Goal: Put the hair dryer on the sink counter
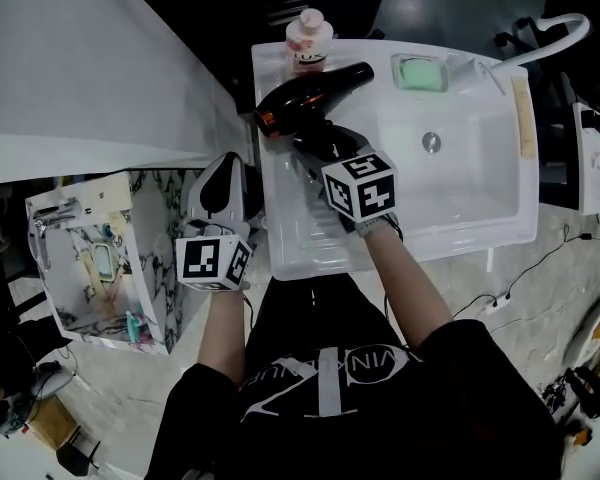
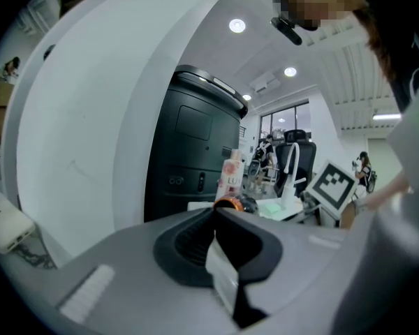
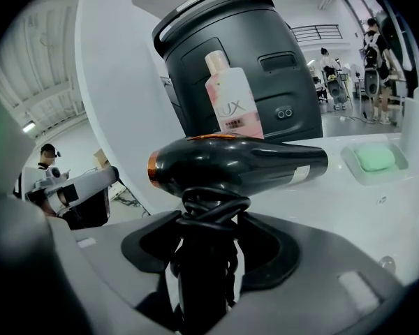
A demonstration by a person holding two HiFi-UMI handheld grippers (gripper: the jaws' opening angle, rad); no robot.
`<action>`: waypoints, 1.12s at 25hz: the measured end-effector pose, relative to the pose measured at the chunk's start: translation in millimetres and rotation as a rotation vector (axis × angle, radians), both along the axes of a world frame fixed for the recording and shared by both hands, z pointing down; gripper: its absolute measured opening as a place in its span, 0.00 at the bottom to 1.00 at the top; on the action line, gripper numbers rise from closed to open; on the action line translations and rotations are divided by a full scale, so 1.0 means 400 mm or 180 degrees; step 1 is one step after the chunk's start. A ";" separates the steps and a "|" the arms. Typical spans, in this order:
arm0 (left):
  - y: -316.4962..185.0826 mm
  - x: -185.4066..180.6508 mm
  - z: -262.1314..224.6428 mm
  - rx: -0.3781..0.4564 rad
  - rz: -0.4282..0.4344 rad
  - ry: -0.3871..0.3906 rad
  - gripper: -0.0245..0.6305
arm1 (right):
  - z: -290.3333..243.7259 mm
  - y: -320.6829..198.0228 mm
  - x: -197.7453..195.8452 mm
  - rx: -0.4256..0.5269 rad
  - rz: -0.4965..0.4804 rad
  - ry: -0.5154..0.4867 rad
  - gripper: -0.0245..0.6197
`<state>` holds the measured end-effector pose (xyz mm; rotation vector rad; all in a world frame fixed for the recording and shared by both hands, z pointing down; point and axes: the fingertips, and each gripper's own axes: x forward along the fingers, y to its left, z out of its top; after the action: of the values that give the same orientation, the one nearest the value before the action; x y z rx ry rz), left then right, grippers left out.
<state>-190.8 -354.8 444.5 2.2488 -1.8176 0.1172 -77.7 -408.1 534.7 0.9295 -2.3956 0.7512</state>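
Observation:
A black hair dryer (image 1: pixel 310 93) with an orange ring at its back end lies across the back left of the white sink counter (image 1: pixel 280 230). My right gripper (image 1: pixel 320 146) is shut on its handle, which has the cord wound round it. In the right gripper view the hair dryer (image 3: pixel 244 162) stands crosswise just past the right gripper (image 3: pixel 202 257). Whether its body touches the counter I cannot tell. My left gripper (image 1: pixel 223 193) hangs left of the counter's edge, shut and holding nothing. In its own view the left gripper (image 2: pixel 220 257) shows its jaws together.
A pink bottle (image 1: pixel 308 38) stands at the counter's back edge, right behind the hair dryer. A green soap bar (image 1: pixel 420 73) sits in its dish to the right, and the basin with its drain (image 1: pixel 432 142) lies beyond. A large black bin (image 3: pixel 223 54) stands behind the counter.

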 end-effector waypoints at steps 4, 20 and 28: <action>0.000 0.000 0.013 -0.0024 -0.0004 0.0013 0.04 | 0.015 -0.008 -0.012 0.0021 0.0021 0.0140 0.44; 0.024 -0.018 0.016 -0.0021 -0.0044 0.0065 0.04 | 0.040 -0.005 -0.016 0.0009 0.0012 0.0239 0.47; 0.049 -0.020 0.014 -0.0017 -0.0055 0.0084 0.04 | 0.038 -0.007 0.014 -0.0030 0.0115 0.0191 0.55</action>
<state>-199.0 -335.3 450.0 2.2200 -1.8208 0.0888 -72.3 -410.8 549.8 0.9801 -2.3272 0.7365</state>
